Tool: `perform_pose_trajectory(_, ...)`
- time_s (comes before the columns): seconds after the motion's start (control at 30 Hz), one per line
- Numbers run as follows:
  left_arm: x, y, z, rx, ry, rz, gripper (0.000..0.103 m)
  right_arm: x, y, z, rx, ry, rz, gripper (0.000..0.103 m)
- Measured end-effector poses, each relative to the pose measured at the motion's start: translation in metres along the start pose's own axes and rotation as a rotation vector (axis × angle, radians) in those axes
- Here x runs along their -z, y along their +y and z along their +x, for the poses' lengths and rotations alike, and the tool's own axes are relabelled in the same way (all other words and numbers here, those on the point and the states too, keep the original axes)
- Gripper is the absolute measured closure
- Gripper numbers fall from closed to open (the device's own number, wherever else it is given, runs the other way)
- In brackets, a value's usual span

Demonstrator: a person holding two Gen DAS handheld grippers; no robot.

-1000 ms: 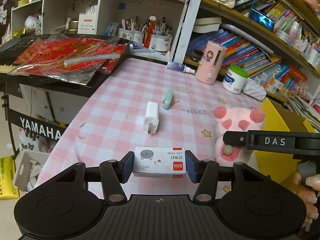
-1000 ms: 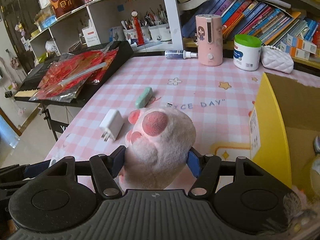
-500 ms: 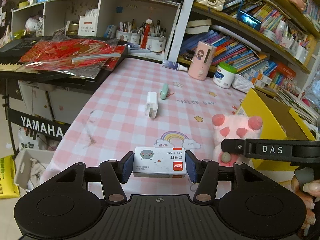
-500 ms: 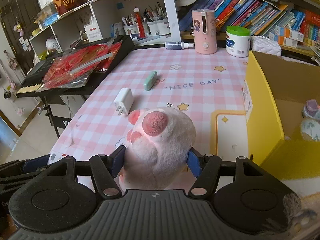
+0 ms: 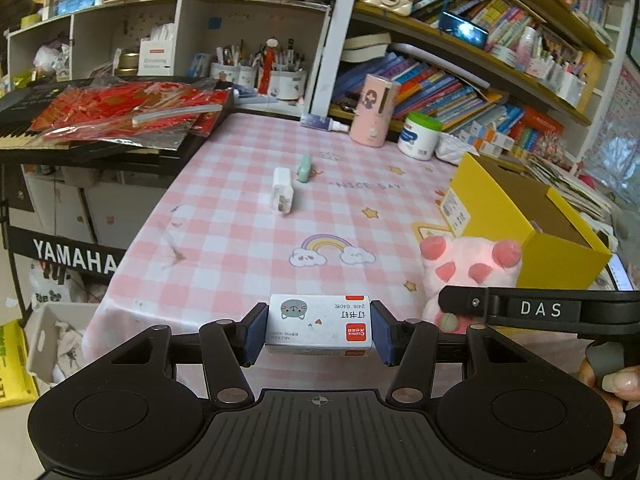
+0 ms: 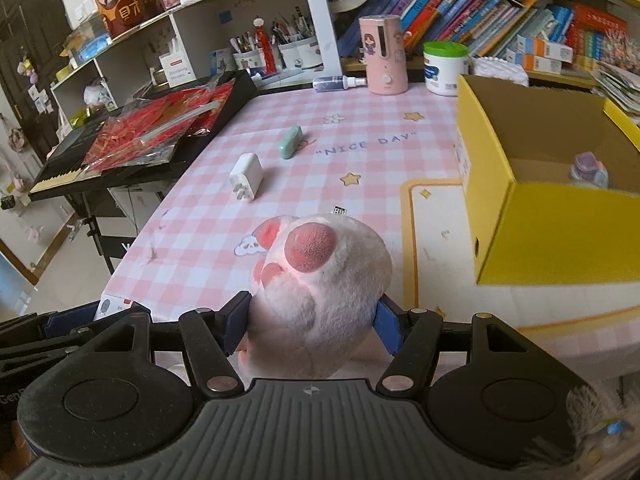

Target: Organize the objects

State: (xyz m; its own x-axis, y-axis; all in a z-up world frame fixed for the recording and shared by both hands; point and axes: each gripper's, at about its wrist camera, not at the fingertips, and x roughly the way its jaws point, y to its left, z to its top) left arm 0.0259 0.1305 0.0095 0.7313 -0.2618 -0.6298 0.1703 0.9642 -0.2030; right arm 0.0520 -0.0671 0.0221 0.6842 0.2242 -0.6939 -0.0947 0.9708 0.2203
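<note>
Clamping a staple box (image 5: 319,328) in the left claw (image 5: 319,334) and a plush paw (image 6: 320,280) in the right claw (image 6: 312,326), the person has both near the yellow box (image 6: 560,236), which already holds one small item, while a charger (image 6: 246,176) and eraser (image 6: 290,147) wait on the desk (image 6: 208,240).

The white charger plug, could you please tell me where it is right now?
In both wrist views the white charger plug lies flat on the pink checked tablecloth, towards its left edge, just in front of the mint green eraser and apart from it.

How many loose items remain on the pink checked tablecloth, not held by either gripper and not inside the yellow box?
2. The white charger lies mid-table; the green eraser-like piece lies just beyond it, apart from it. Others may be hidden behind the plush paw.
</note>
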Motion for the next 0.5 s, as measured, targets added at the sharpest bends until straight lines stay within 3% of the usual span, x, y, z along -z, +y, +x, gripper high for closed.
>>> perform_pose_trajectory(0.5, 0.021, -0.035, -0.003, 0.111, 0.052, 0.104, 0.051, 0.045, -0.031, -0.035, 0.094, 0.005, 0.136, 0.041)
